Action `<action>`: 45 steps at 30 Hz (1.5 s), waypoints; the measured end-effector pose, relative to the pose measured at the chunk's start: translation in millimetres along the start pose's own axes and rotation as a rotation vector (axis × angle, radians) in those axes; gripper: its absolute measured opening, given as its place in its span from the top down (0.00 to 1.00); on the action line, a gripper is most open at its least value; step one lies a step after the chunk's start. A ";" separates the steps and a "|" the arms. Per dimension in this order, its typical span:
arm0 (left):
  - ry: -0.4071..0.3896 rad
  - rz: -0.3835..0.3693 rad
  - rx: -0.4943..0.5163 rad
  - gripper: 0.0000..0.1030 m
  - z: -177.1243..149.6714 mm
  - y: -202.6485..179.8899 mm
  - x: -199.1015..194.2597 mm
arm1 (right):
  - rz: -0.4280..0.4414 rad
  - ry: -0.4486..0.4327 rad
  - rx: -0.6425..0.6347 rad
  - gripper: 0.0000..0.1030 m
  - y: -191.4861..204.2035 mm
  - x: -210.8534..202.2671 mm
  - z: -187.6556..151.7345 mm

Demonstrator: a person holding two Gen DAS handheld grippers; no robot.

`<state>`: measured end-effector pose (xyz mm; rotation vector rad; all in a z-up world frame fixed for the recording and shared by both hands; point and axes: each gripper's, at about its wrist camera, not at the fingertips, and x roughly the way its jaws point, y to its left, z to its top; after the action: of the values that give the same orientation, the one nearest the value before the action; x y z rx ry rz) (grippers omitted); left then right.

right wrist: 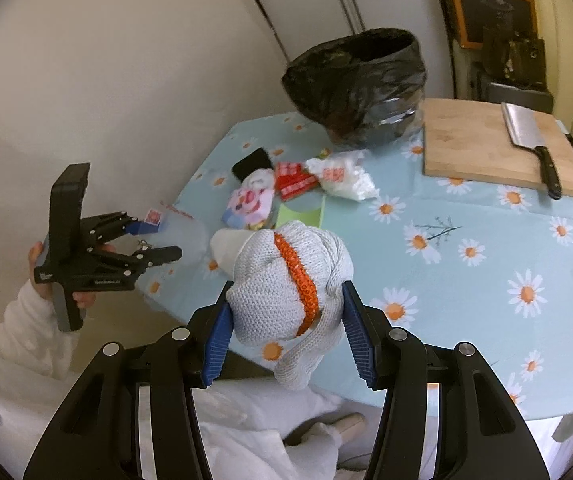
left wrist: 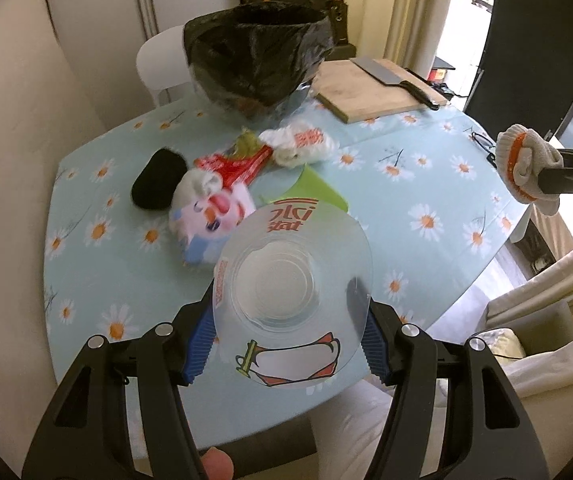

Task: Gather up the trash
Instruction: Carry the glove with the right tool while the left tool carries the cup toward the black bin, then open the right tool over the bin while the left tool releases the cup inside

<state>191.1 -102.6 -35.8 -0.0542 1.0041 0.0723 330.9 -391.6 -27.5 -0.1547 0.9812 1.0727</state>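
Trash [left wrist: 242, 168] litters the daisy tablecloth [left wrist: 406, 200]; hand-held grippers clench bowl [left wrist: 292, 292] and glove [right wrist: 286, 280].

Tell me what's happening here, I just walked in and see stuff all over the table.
A person is clearing trash with two handheld grippers. The left gripper clamps a clear plastic lid; the right gripper clamps a knit work glove. The black trash bag stands open beyond wrappers on the table.

both wrist views overlook the table [left wrist: 426, 184] closely.
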 end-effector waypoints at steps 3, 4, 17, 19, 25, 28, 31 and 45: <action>0.002 -0.040 0.019 0.39 18.0 -1.8 7.3 | -0.030 -0.020 0.015 0.53 -9.1 -6.4 9.5; -0.002 -0.051 0.029 0.39 23.7 -2.6 8.7 | -0.036 -0.027 0.018 0.53 -12.1 -8.4 13.6; -0.107 -0.154 0.048 0.39 132.4 19.2 33.6 | -0.031 -0.015 -0.058 0.53 -57.2 10.8 123.2; -0.114 -0.159 0.037 0.39 149.7 24.7 33.3 | -0.017 -0.019 -0.084 0.53 -63.1 17.8 145.8; -0.125 -0.116 0.044 0.39 190.3 37.3 34.4 | 0.019 -0.031 -0.136 0.53 -79.7 44.0 206.2; -0.154 -0.142 0.027 0.39 210.9 46.9 31.2 | 0.032 -0.032 -0.154 0.53 -88.0 57.0 229.9; -0.181 -0.126 0.034 0.39 231.7 53.9 29.8 | 0.052 -0.035 -0.176 0.53 -98.2 71.9 258.4; -0.273 -0.067 0.110 0.06 325.7 70.1 70.8 | 0.019 -0.185 -0.305 0.15 -126.0 113.5 334.5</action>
<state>496.7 -4.6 78.1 0.0224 0.7313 -0.0368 644.2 -198.3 43.7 -0.2897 0.6510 1.2272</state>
